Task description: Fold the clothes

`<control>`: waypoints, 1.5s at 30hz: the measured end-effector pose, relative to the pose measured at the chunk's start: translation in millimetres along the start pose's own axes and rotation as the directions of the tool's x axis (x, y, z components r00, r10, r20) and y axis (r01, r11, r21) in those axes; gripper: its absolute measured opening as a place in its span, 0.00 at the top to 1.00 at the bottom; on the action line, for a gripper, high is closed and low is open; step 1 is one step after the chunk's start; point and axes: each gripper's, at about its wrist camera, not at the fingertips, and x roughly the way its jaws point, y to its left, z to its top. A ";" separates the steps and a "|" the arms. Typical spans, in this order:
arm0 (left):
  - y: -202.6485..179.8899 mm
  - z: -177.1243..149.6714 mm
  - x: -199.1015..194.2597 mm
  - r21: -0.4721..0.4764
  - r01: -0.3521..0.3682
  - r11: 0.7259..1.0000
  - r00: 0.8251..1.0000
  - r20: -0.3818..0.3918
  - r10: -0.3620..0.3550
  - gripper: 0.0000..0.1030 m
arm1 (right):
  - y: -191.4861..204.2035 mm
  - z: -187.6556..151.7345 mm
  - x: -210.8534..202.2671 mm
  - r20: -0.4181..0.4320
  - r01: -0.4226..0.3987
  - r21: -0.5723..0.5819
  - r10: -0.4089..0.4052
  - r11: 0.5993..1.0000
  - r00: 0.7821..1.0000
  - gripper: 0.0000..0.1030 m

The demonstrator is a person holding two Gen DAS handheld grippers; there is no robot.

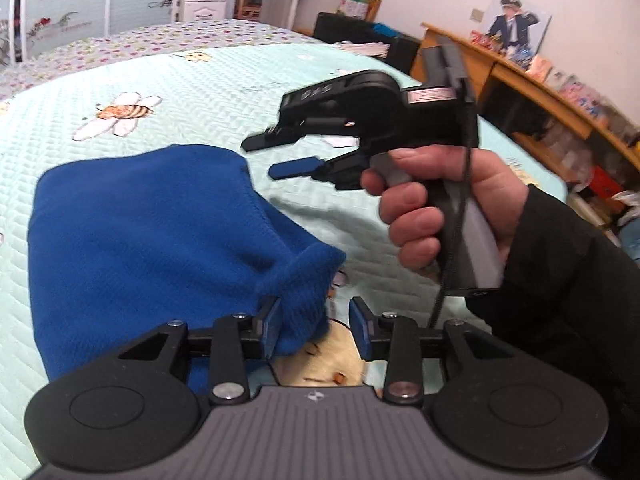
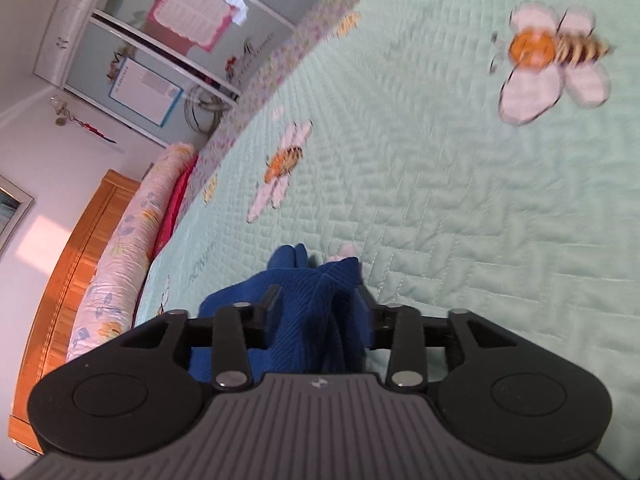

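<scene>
Across the middle-left of the left wrist view, the blue ribbed knit garment is lying on the pale green quilted bedspread with bee appliqués, partly flattened, with one corner bunched and rising at lower centre.

Left tool: jaws standing wide; the bunched corner is sitting against the left pad and in the gap, but the right pad is clear of it, so nothing is being clamped.

Right tool, in the upper centre of the same frame and gripped by the person's hand: jaws look apart and empty there. In the right wrist view, however, blue cloth is filling the space between the jaws of the right tool. Whether it is being pinched I cannot tell.

Progress, as a judgement: the garment is not lying as a neat folded stack. Its outline is lumpy, with no crisp fold edges showing. Folding seems to be partway at most; flattening and squaring are looking outstanding.
</scene>
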 end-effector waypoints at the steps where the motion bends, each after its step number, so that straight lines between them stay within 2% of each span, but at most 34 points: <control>1: 0.2 -3.0 -1.3 -0.002 0.008 1.000 1.000 -0.002 -0.008 0.62 | 5.6 -4.6 -10.3 0.010 -0.011 -0.023 0.011 1.000 1.000 0.56; 5: 2.7 -15.4 -7.6 -0.021 0.028 0.999 0.999 -0.015 -0.028 0.62 | 32.0 -34.4 -43.7 -0.007 -0.050 -0.140 0.050 0.989 0.999 0.53; 8: 8.6 -21.9 -15.7 -0.026 0.009 1.000 1.000 -0.009 -0.009 0.62 | 44.2 -64.1 -57.7 -0.020 -0.001 -0.222 -0.003 0.975 1.000 0.53; 11: 19.1 -26.2 -21.9 -0.049 -0.022 0.999 1.000 -0.008 0.022 0.62 | 56.6 -91.1 -67.4 -0.004 0.053 -0.327 -0.058 0.944 0.998 0.53; 15: 29.9 -29.8 -26.8 -0.075 -0.057 0.996 0.998 -0.007 0.057 0.61 | 77.3 -109.3 -65.2 0.009 0.065 -0.436 -0.067 0.898 0.998 0.51; 16: 31.5 -30.6 -28.2 -0.080 -0.061 0.995 0.998 -0.007 0.061 0.61 | 80.2 -110.6 -59.7 0.003 0.076 -0.456 -0.084 0.887 0.996 0.51; 19: 34.3 -33.2 -32.1 -0.085 -0.070 0.994 0.998 -0.003 0.070 0.57 | 76.1 -116.1 -38.5 -0.011 0.176 -0.495 -0.209 0.851 0.978 0.51; 21: 37.7 -36.6 -35.3 -0.091 -0.076 0.993 0.997 -0.002 0.076 0.55 | 68.6 -120.9 -32.9 -0.016 0.201 -0.496 -0.240 0.845 0.971 0.53; 23: 42.5 -38.6 -33.6 -0.106 -0.080 0.991 0.997 -0.014 0.079 0.55 | 61.6 -125.7 -32.2 -0.010 0.211 -0.486 -0.246 0.848 0.969 0.65; 24: 45.0 -39.6 -33.0 -0.114 -0.082 0.990 0.997 -0.022 0.080 0.55 | 58.7 -127.5 -33.1 -0.004 0.212 -0.479 -0.243 0.852 0.970 0.67; 27: 50.2 -41.2 -31.8 -0.127 -0.081 0.989 0.997 -0.029 0.078 0.55 | 59.6 -127.5 -51.9 0.040 0.149 -0.441 -0.146 0.885 0.988 0.76; 30: 58.1 -41.7 -35.5 -0.148 -0.074 0.986 0.997 -0.006 0.074 0.55 | 40.9 -122.9 -60.4 0.042 0.080 -0.291 -0.071 0.953 0.997 0.77; 32: 64.4 -42.1 -39.9 -0.162 -0.069 0.984 0.997 0.017 0.073 0.55 | 14.9 -121.2 -54.3 0.018 0.056 -0.132 -0.054 0.990 0.998 0.77; 33: 67.5 -43.3 -42.5 -0.162 -0.077 0.984 0.996 0.021 0.081 0.55 | 3.8 -121.2 -51.6 0.010 0.047 -0.065 -0.047 0.997 0.999 0.76; 36: 76.9 -47.8 -51.1 -0.163 -0.100 0.982 0.994 0.030 0.106 0.55 | -1.6 -125.1 -59.0 0.038 -0.008 -0.004 0.008 1.000 0.999 0.61; 38: 82.0 -50.3 -56.4 -0.176 -0.091 0.980 0.994 0.047 0.101 0.55 | 8.3 -124.5 -71.9 0.100 -0.003 -0.032 0.007 0.999 0.995 0.51; 40: 85.7 -47.1 -60.9 -0.183 -0.062 0.981 0.993 0.089 0.079 0.55 | 23.0 -124.8 -84.9 0.170 0.008 -0.080 0.006 0.997 0.985 0.51; 42: 84.7 -38.8 -60.3 -0.156 -0.041 0.987 0.990 0.126 0.061 0.54 | 41.2 -122.8 -90.4 0.212 -0.024 -0.143 0.054 0.990 0.976 0.50; 43: 82.6 -34.4 -58.3 -0.134 -0.038 0.990 0.988 0.140 0.057 0.51 | 49.9 -121.8 -91.4 0.226 -0.038 -0.172 0.077 0.984 0.971 0.51; 44: 81.3 -32.0 -51.9 -0.111 -0.056 0.992 0.988 0.134 0.070 0.46 | 57.2 -120.8 -85.1 0.217 -0.050 -0.193 0.092 0.980 0.972 0.51; 45: 82.6 -31.8 -40.8 -0.096 -0.089 0.991 0.991 0.094 0.098 0.46 | 64.4 -119.8 -78.8 0.207 -0.062 -0.214 0.107 0.975 0.972 0.51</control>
